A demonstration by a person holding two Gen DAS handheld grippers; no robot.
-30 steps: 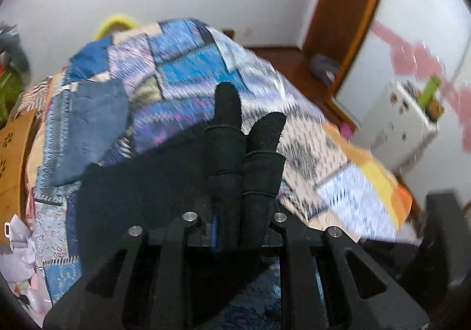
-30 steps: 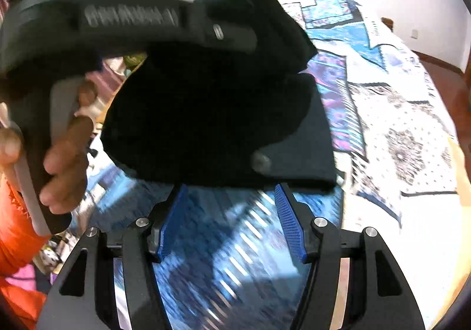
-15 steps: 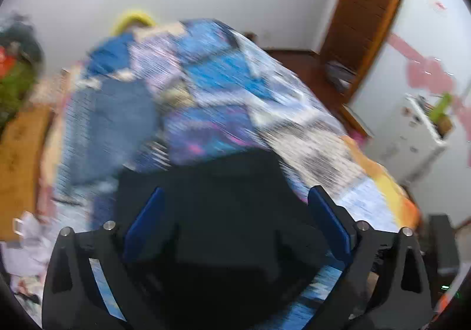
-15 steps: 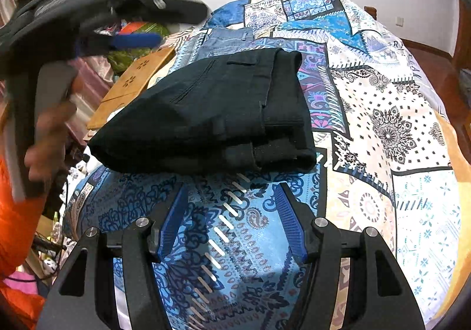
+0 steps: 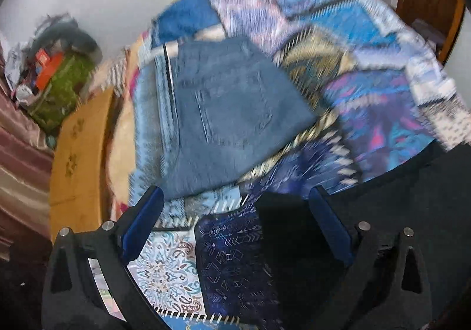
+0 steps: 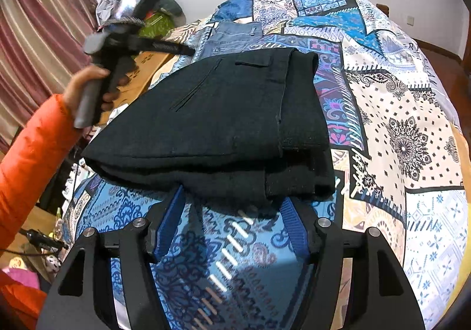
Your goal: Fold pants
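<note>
The folded black pants lie on the bed, just past the right gripper, whose fingers are opening with nothing held. The left gripper has its fingers wide apart and empty, pants at its right finger.

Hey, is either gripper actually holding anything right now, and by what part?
Nothing is held. The left gripper is open and empty; the right gripper, jaws opening, brackets the black pants edge.

Patchwork bedspread over bed; folded blue jeans at far end; pink curtain left.
</note>
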